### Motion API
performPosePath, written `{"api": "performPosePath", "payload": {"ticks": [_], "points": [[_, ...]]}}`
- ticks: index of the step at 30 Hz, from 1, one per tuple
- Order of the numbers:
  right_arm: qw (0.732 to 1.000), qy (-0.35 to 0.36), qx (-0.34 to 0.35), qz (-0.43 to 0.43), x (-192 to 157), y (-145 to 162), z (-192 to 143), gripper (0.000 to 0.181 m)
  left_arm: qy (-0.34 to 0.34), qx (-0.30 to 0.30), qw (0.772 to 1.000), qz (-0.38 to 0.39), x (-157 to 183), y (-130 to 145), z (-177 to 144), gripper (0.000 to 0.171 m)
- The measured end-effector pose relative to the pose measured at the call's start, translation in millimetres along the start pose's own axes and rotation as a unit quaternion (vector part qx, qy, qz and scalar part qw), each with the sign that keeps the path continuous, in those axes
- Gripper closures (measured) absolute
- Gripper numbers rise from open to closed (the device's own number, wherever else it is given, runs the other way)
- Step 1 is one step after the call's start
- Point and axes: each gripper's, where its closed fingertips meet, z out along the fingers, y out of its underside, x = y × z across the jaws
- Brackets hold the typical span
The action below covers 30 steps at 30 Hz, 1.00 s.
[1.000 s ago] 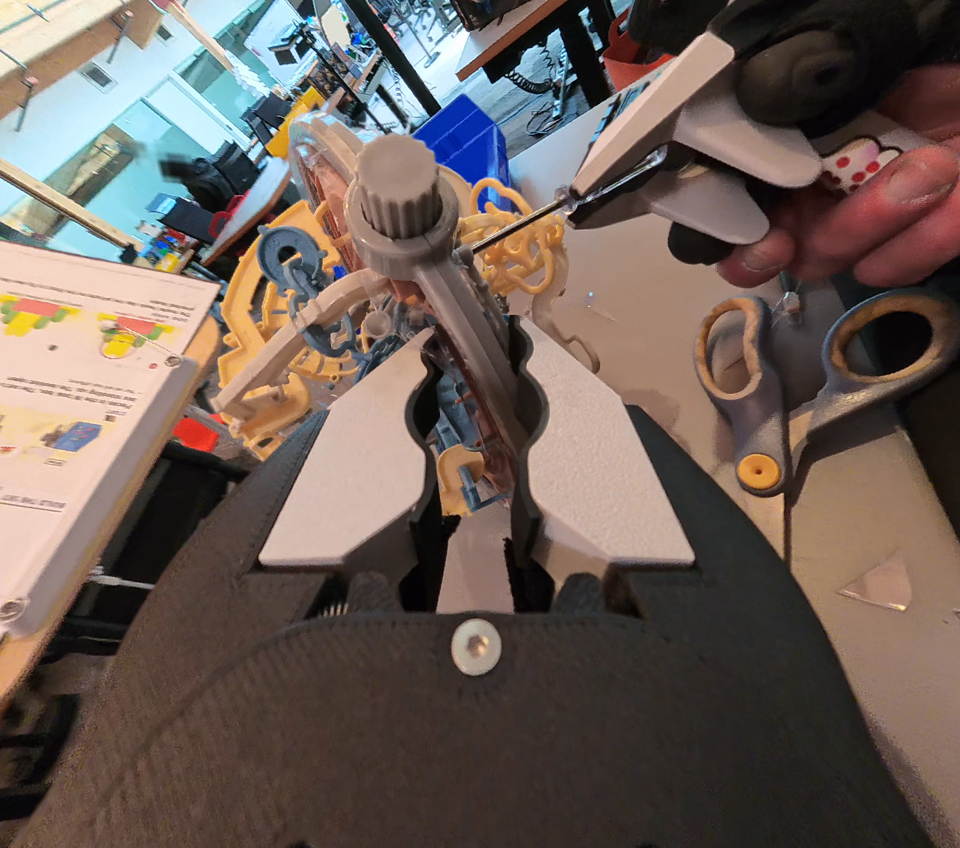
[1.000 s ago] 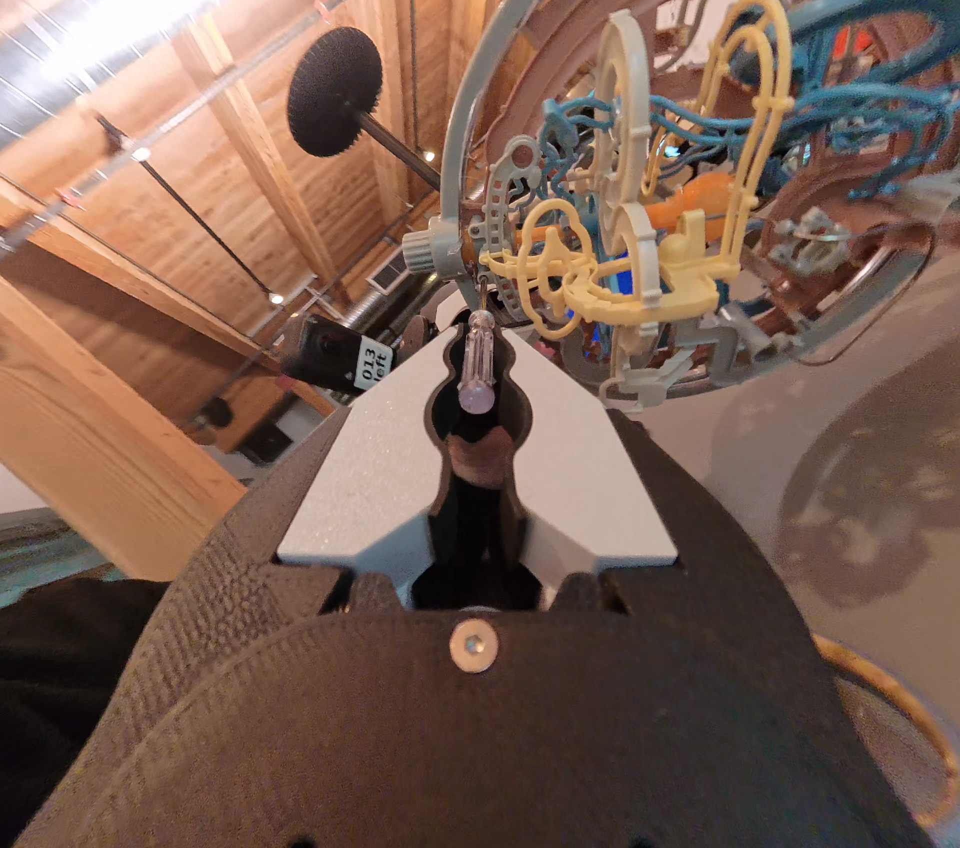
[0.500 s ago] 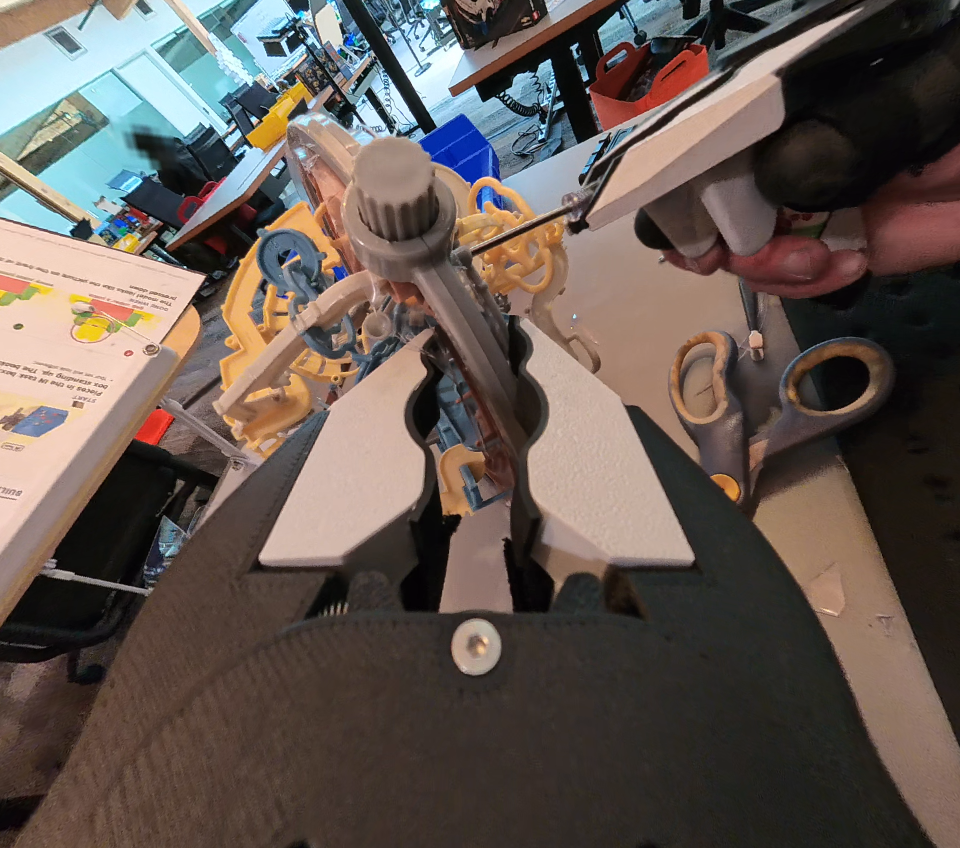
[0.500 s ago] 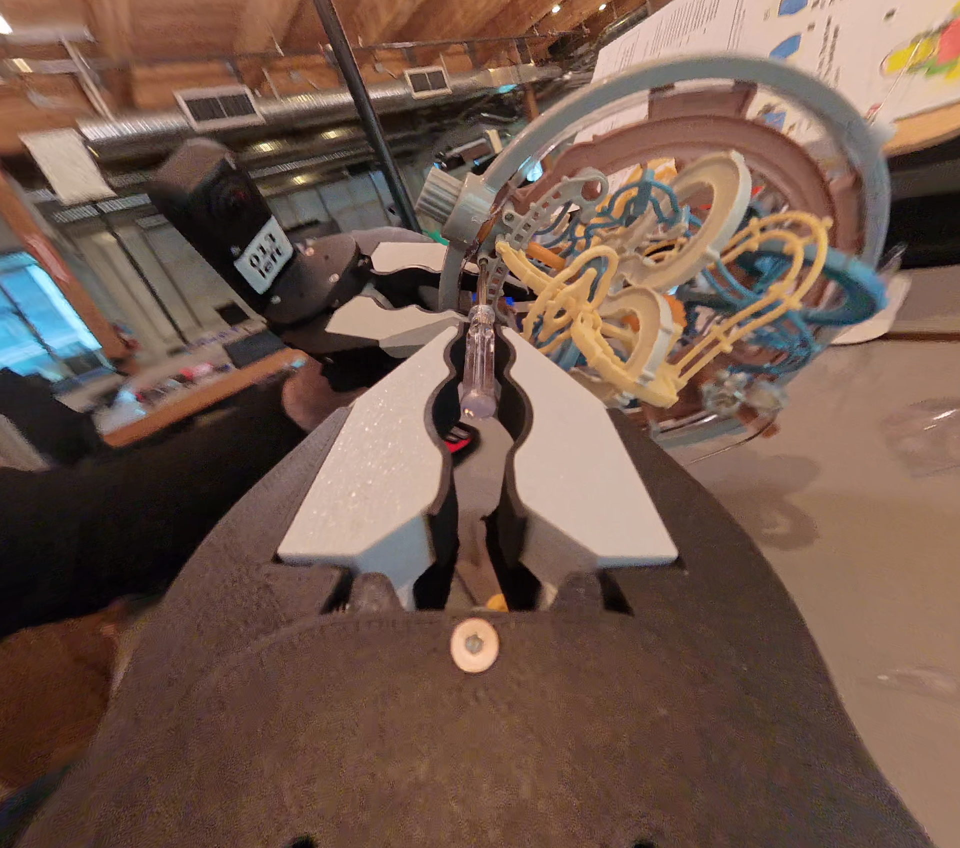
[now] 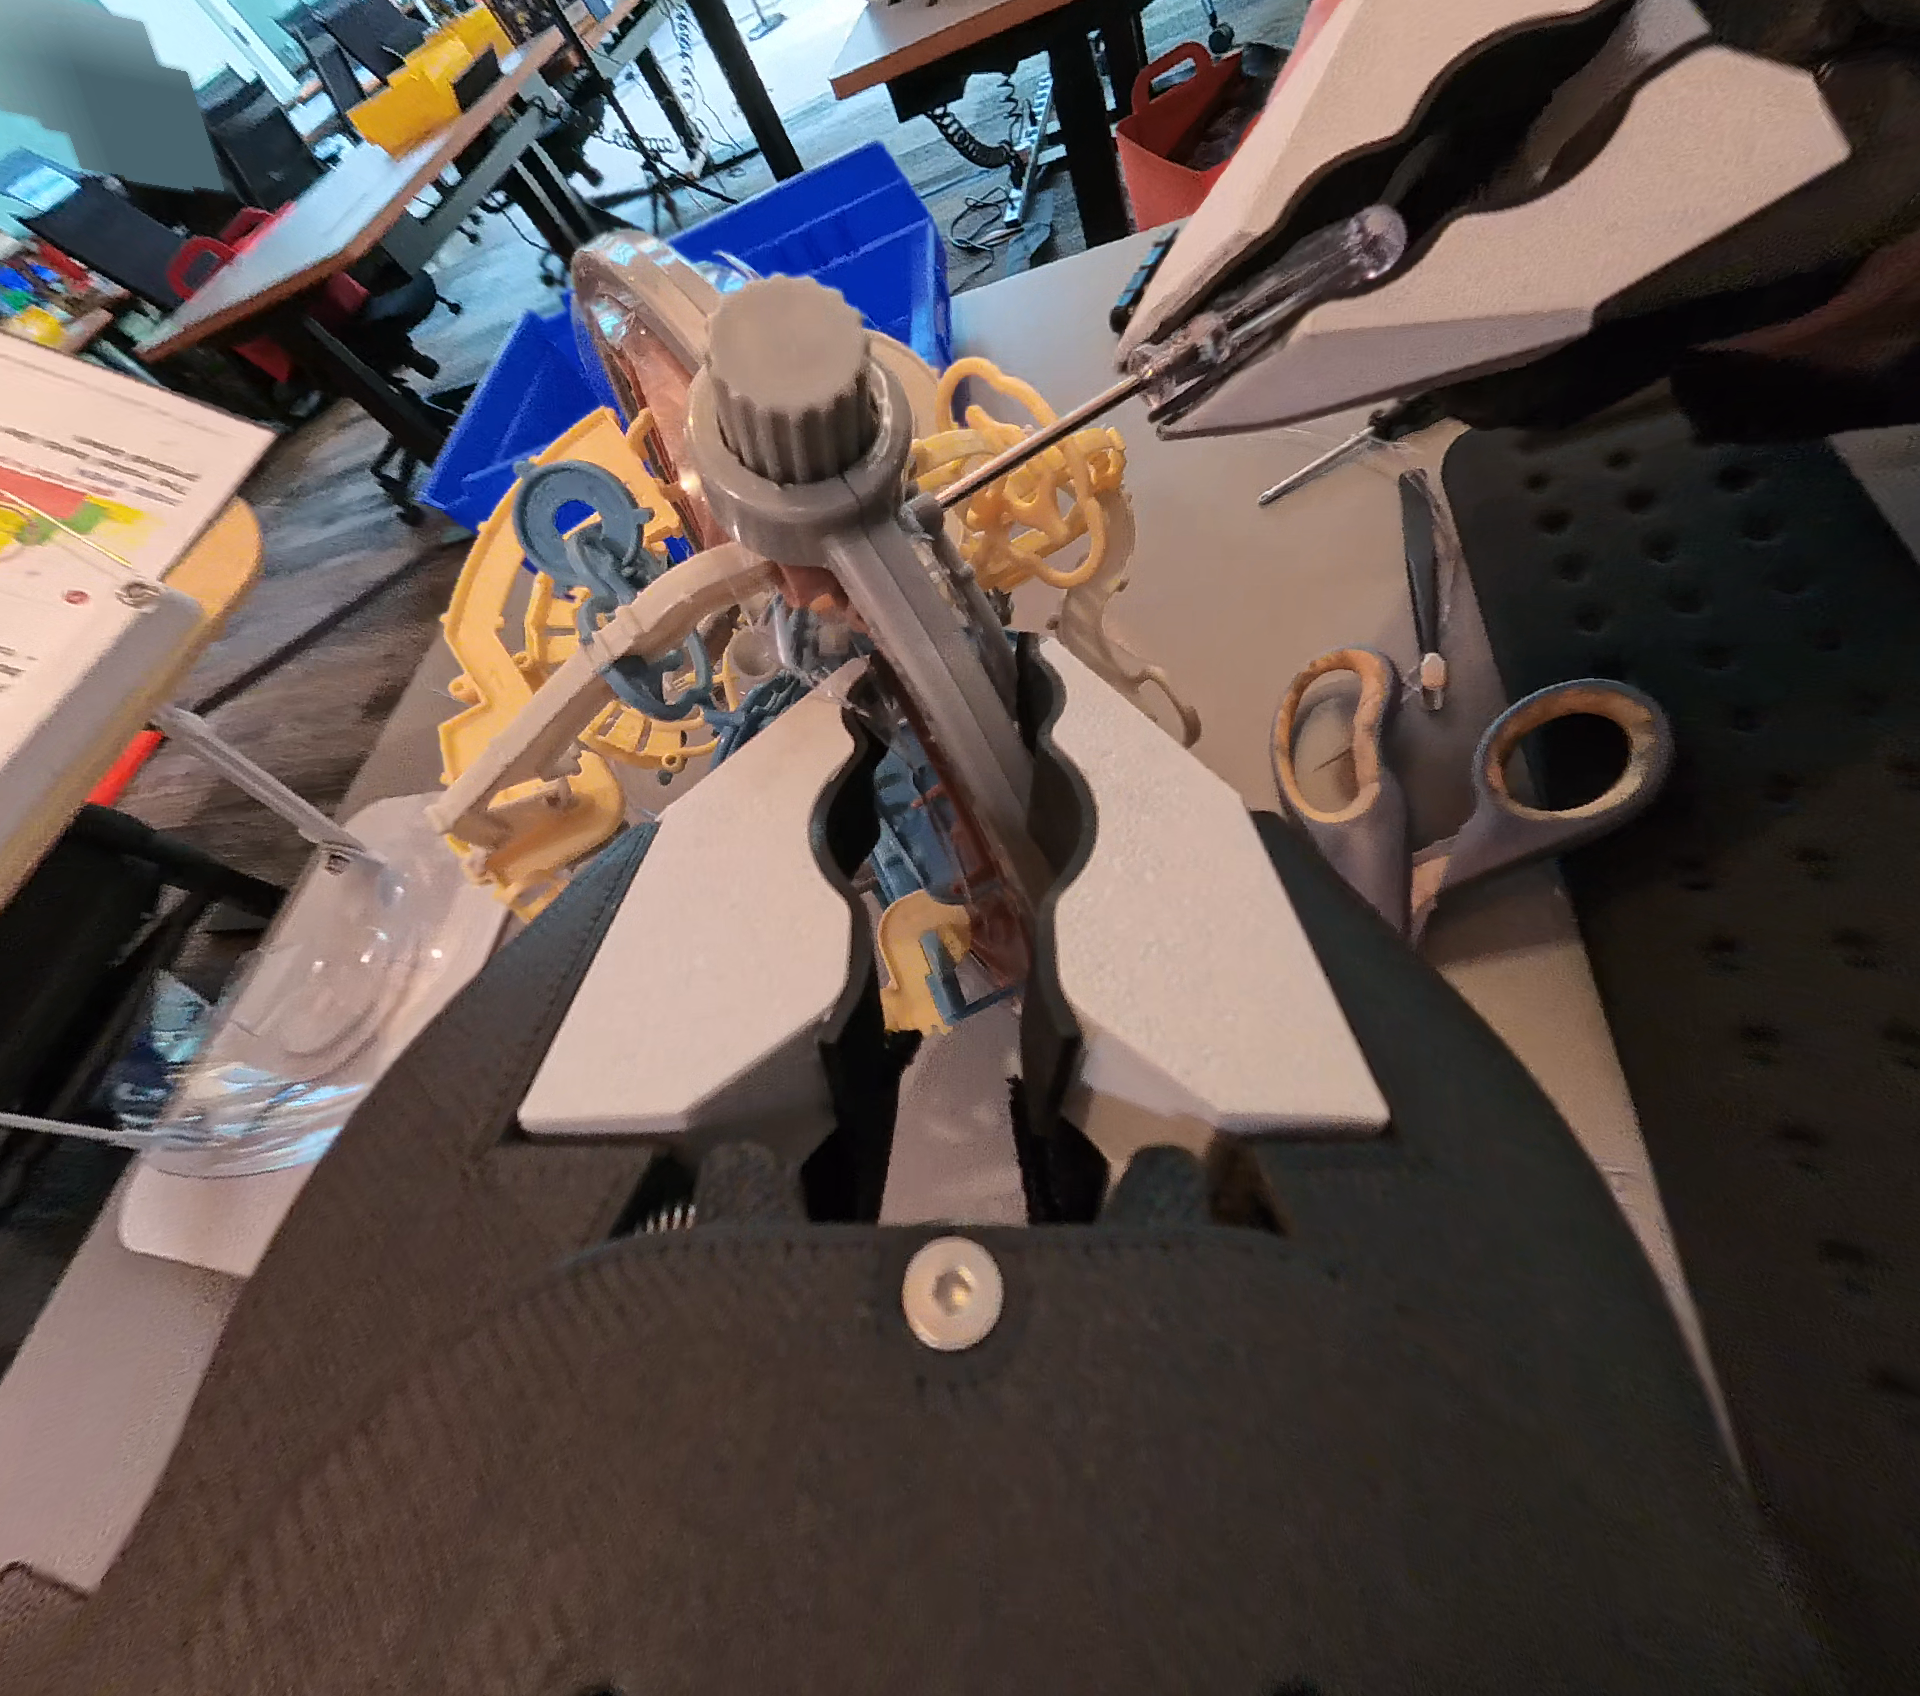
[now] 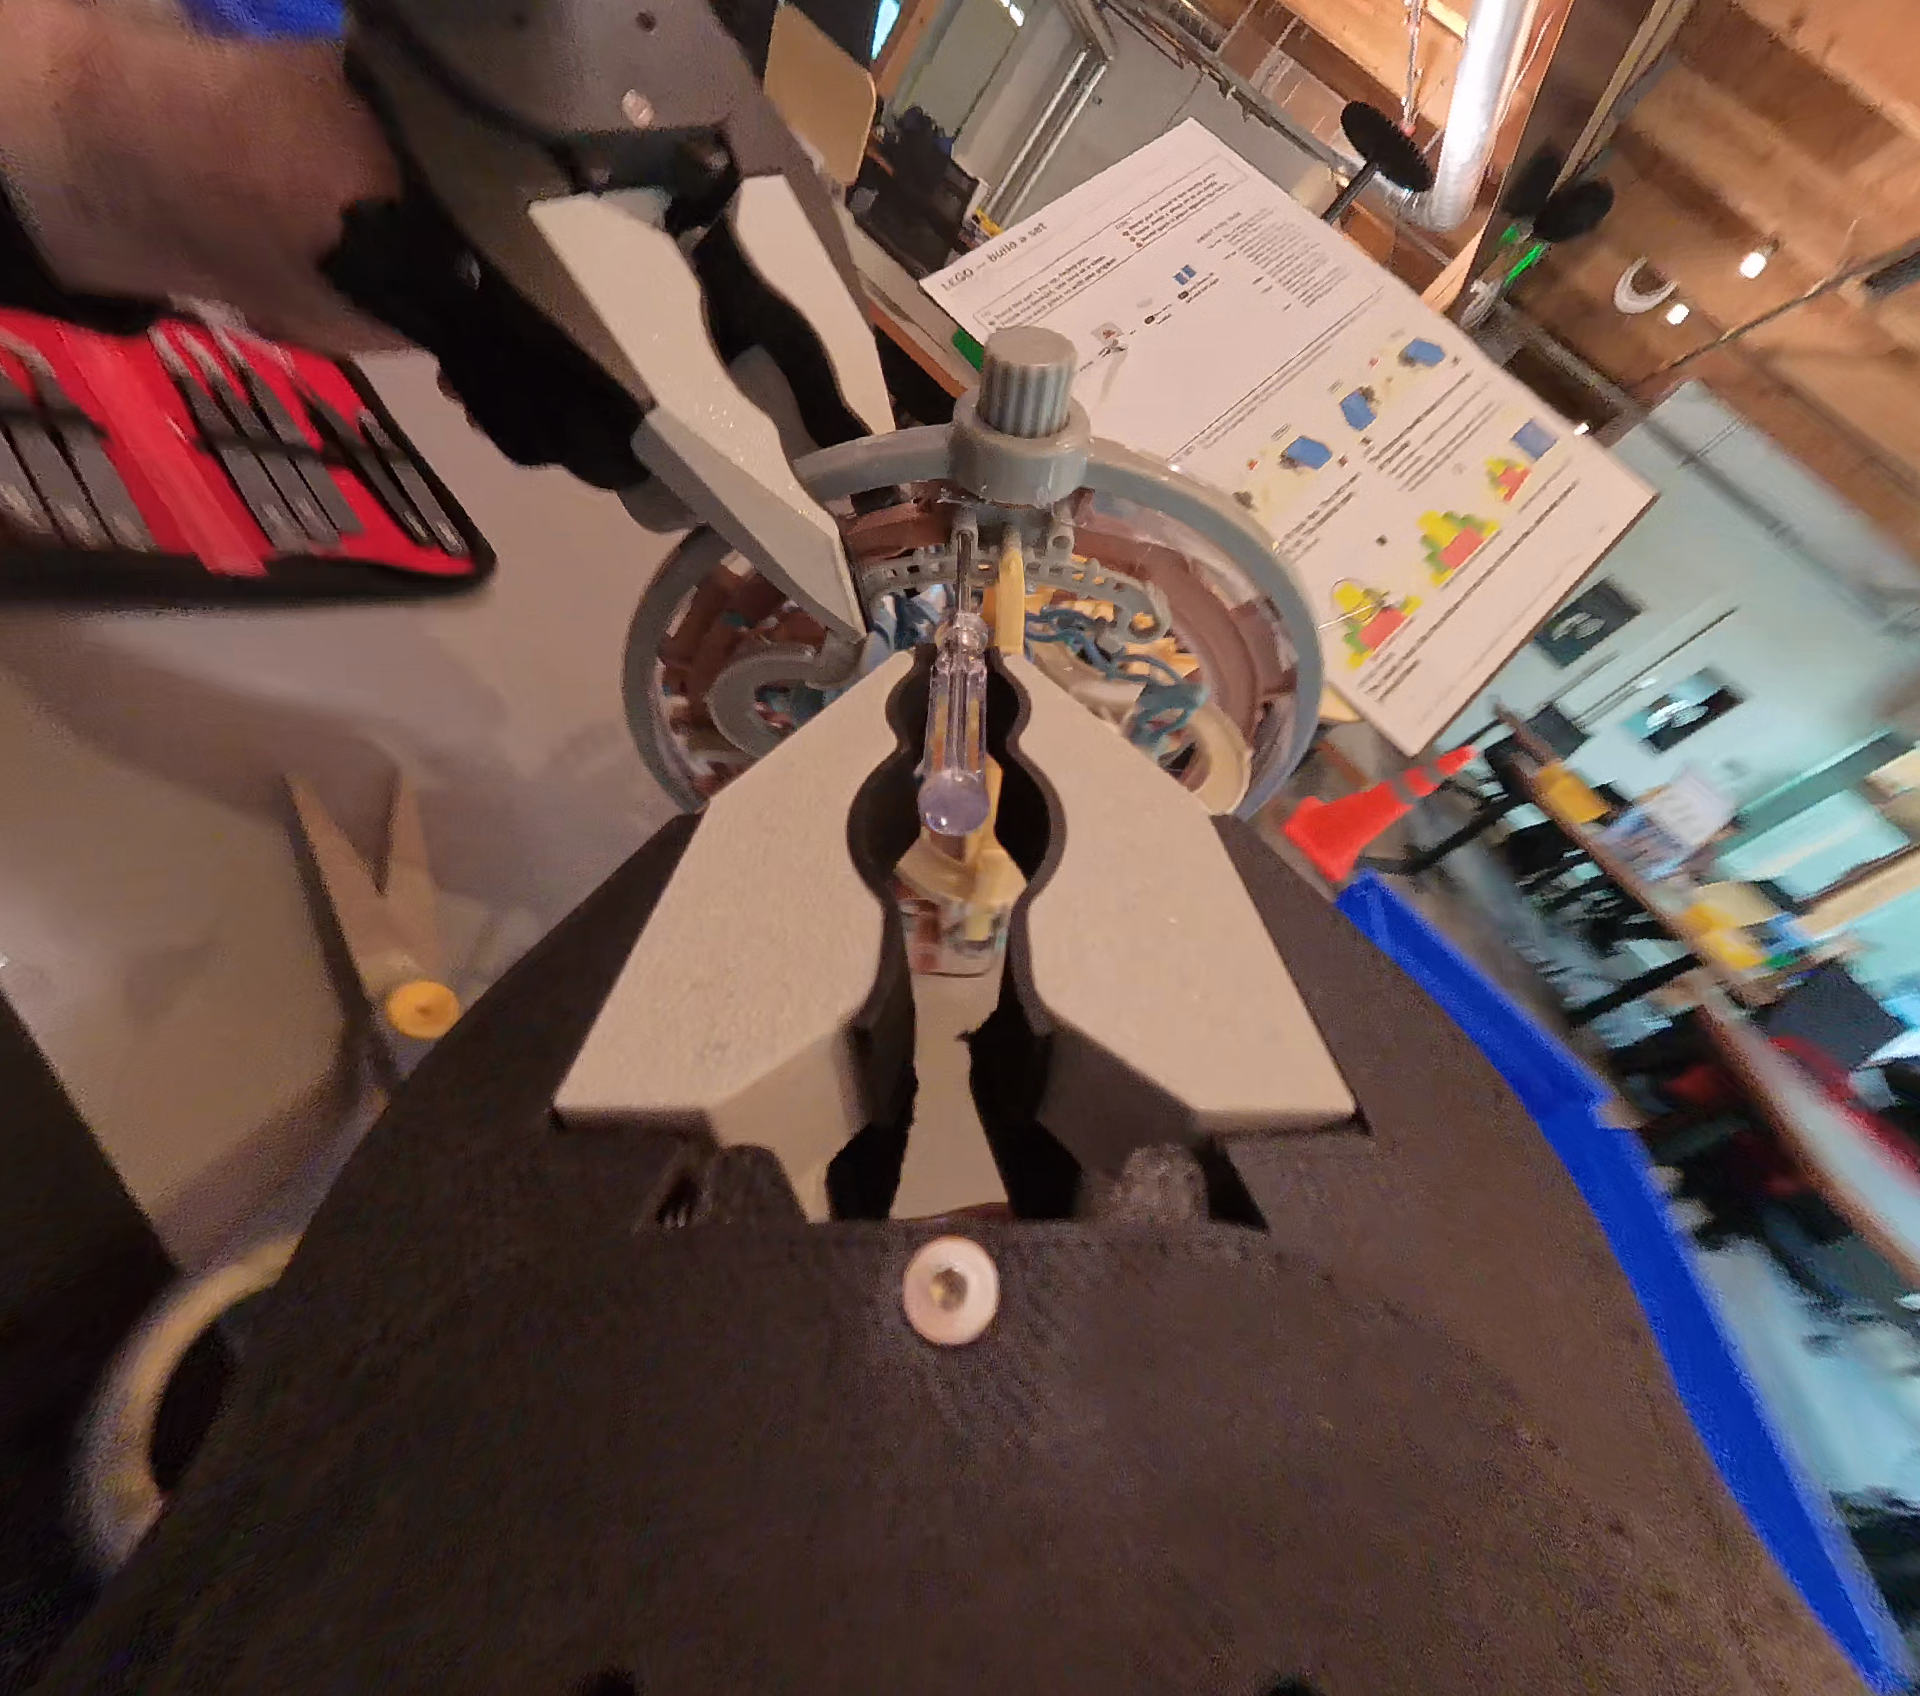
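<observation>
The left gripper (image 5: 951, 815) clamps the grey ring (image 5: 940, 659) of a plastic maze ball (image 6: 966, 628). Ahead, the right gripper (image 6: 961, 711) pinches a clear screwdriver (image 6: 954, 732), tip under the knob (image 6: 1023, 384). Slight wobble could slip the tip off and snap thin tracks.

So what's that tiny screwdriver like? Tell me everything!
The screwdriver is small, with a clear, see-through plastic handle, rounded at the end, and a thin dark metal shaft. The right gripper is shut on the handle. Its tip reaches into the ball puzzle just under the grey knob.
</observation>
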Motion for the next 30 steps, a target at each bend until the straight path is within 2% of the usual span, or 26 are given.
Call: {"api": "performPosePath", "payload": {"ticks": [2,5,9,17,25,28,30], "points": [[0.996,0.009,-0.015,-0.091,0.3,-0.2,0.4,0.175,0.02,0.002,0.999,-0.027,1.8,0.9,0.2,0.15],[0.974,0.014,-0.032,-0.225,0.4,-3.1,1.1,0.175,0.061,0.01,0.995,-0.075,5.3,1.5,-1.4,0.15],[0.955,-0.004,-0.039,-0.294,2.7,-6.7,3.6,0.175,0.112,0.029,0.983,-0.14,7.4,-1.1,-5.0,0.15],[0.961,-0.029,-0.069,-0.268,1.8,-13.7,8.1,0.175,0.172,0.058,0.958,-0.222,5.6,-1.2,-10.1,0.15],[0.957,-0.016,-0.092,-0.273,0.4,-15.7,2.6,0.175,0.193,0.067,0.947,-0.247,8.9,-4.6,-10.0,0.15],[0.969,-0.016,-0.087,-0.23,2.7,-19.0,-1.3,0.175,0.181,0.067,0.947,-0.256,3.3,-2.4,-9.6,0.15],[0.988,-0.023,-0.071,-0.136,6.1,-23.7,-4.7,0.174,0.179,0.068,0.947,-0.258,2.5,-2.5,-9.3,0.15]]}}
